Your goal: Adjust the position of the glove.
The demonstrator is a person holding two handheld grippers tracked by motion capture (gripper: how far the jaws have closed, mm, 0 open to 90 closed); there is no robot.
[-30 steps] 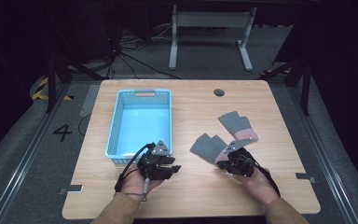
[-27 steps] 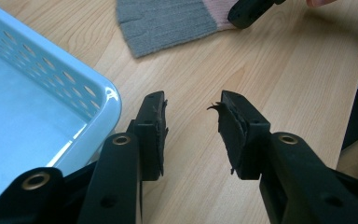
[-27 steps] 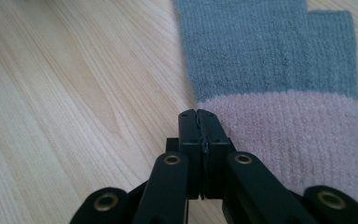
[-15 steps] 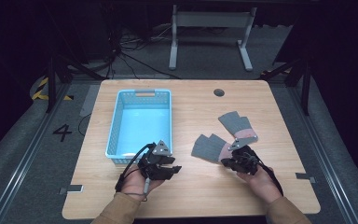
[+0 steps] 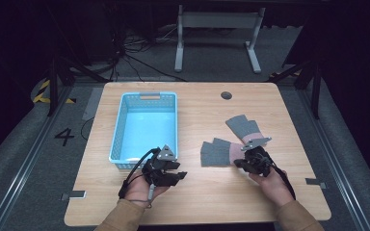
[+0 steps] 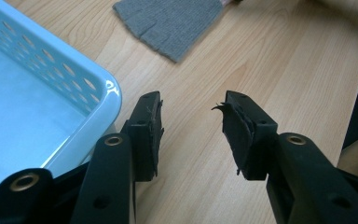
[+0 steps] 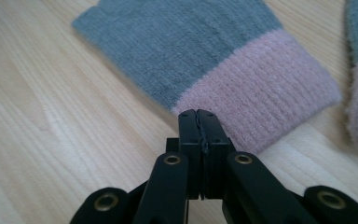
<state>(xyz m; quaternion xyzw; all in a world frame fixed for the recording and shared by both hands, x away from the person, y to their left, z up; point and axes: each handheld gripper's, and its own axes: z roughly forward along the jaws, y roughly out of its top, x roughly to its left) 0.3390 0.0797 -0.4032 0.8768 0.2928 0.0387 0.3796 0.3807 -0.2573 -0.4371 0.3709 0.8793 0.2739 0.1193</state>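
Right tongs (image 7: 198, 114): pressed together with nothing between them, tips at the near edge of the pink cuff, which you have not taken.
Left tongs (image 6: 192, 135): spread, having just been opening, with bare wood between the jaws; they sit at the near right corner of the blue basket (image 5: 120, 126).
Near glove (image 5: 218, 152): grey knit with a pink ribbed cuff (image 7: 261, 100), lying flat on the worktop (image 5: 197, 207) right of the basket, fingers toward the basket, cuff toward your right hand (image 5: 270, 180).
Far glove (image 5: 243, 127): same knit, lying just beyond the near one, toward the far right; from the high view you cannot tell whether the two touch.
Handling: expect the glove to be light, soft and limp. It will droop and fold from wherever you pinch it, and it looks neither slippery nor fragile.
Where to hold: the ribbed cuff looks thickest, so it should give you the surest bite; open the jaws, slide one under its near edge and close across the ribbing.
Risk: a shallow nip may catch only the top layer, or drag the glove across the wood.
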